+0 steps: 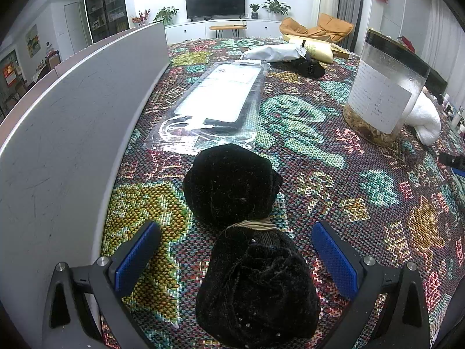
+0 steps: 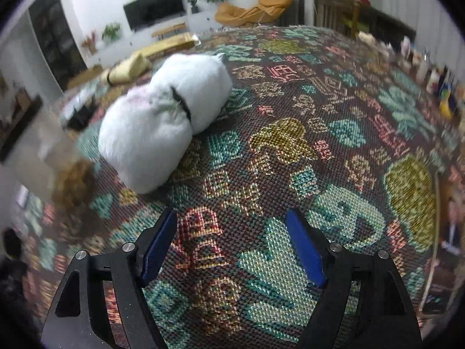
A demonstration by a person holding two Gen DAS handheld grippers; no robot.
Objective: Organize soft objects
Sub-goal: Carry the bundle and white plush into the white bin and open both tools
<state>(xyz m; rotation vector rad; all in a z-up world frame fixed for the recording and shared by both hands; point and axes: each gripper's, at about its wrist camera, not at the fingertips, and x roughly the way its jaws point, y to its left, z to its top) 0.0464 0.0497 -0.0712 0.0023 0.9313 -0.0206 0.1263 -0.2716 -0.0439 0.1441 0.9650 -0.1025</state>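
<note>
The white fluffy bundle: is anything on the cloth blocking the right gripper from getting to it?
Nothing visible does. Only bare patterned tablecloth lies between the open right gripper and the white fluffy bundle; the jar stands off to its left.

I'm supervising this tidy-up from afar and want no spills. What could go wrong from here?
1. The white rolled towel lies close beside the clear jar; the open right gripper, reaching for it, might knock the jar.
2. The black bundle sits between the open left gripper's pads, tied by a band at its waist; a grip on one lobe might slip.
</note>
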